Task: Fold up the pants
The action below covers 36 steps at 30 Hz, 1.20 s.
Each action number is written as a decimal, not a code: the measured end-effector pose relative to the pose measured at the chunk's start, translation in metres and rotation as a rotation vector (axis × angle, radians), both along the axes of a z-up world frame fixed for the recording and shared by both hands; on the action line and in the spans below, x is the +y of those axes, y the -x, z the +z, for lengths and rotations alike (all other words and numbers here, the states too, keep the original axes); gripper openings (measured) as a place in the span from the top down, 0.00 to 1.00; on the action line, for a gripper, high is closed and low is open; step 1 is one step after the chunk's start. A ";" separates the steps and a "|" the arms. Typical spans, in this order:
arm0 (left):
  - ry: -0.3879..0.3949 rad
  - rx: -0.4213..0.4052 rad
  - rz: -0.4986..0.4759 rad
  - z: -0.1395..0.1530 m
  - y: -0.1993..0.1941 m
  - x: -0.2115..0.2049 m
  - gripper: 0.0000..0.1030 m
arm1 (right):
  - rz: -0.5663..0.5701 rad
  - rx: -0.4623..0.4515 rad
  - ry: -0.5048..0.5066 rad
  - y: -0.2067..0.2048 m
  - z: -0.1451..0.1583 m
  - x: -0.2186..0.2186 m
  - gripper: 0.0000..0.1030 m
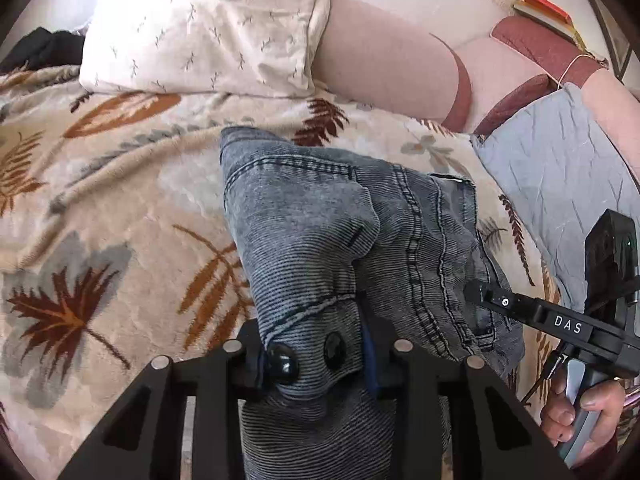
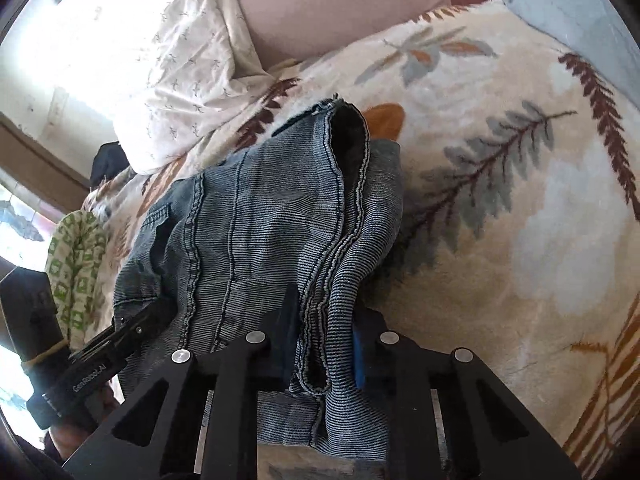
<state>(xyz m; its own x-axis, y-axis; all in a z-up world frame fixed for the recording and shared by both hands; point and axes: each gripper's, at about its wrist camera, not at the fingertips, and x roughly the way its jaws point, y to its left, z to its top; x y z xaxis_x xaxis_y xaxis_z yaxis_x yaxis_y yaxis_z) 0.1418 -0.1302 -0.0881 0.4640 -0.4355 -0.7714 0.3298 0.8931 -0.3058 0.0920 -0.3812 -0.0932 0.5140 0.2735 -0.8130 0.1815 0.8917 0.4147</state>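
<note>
Grey-blue denim pants [image 1: 320, 208] lie bunched on a leaf-patterned blanket [image 1: 120, 200]. My left gripper [image 1: 316, 356] is shut on the waistband, beside the black button [image 1: 284, 364]. In the left wrist view my right gripper [image 1: 474, 292] reaches in from the right with its tip on the denim, and a hand [image 1: 580, 412] holds its handle. In the right wrist view my right gripper [image 2: 324, 344] is shut on a folded, stitched edge of the pants [image 2: 260, 208], which rise slightly off the blanket [image 2: 500, 200]. My left gripper [image 2: 120, 324] shows at the lower left against the cloth.
A white patterned pillow [image 1: 200, 20] and a pink bolster [image 1: 380, 60] lie beyond the pants. A grey-blue quilted cushion [image 1: 552, 184] sits to the right, with books [image 1: 544, 8] behind it. A green patterned cloth [image 2: 76, 264] hangs at the bed's left edge. Dark clothing [image 1: 44, 48] lies far left.
</note>
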 end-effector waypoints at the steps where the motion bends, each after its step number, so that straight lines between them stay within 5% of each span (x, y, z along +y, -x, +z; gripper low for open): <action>1: -0.004 -0.008 0.002 0.002 0.002 0.001 0.66 | 0.004 -0.012 0.006 0.000 0.003 0.002 0.81; 21: -0.071 -0.144 0.170 0.039 0.007 0.082 0.66 | 0.156 -0.140 0.037 -0.027 0.028 0.095 0.81; 36: -0.086 -0.166 0.154 0.030 -0.013 0.055 0.66 | 0.083 -0.172 0.066 -0.036 0.029 0.087 0.81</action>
<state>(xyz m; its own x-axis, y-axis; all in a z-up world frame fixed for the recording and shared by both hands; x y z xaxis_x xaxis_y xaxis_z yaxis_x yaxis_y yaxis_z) 0.1545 -0.0752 -0.0579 0.6430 -0.2857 -0.7106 0.2273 0.9572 -0.1792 0.1282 -0.2939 -0.0638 0.6247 0.2696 -0.7328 0.0376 0.9270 0.3732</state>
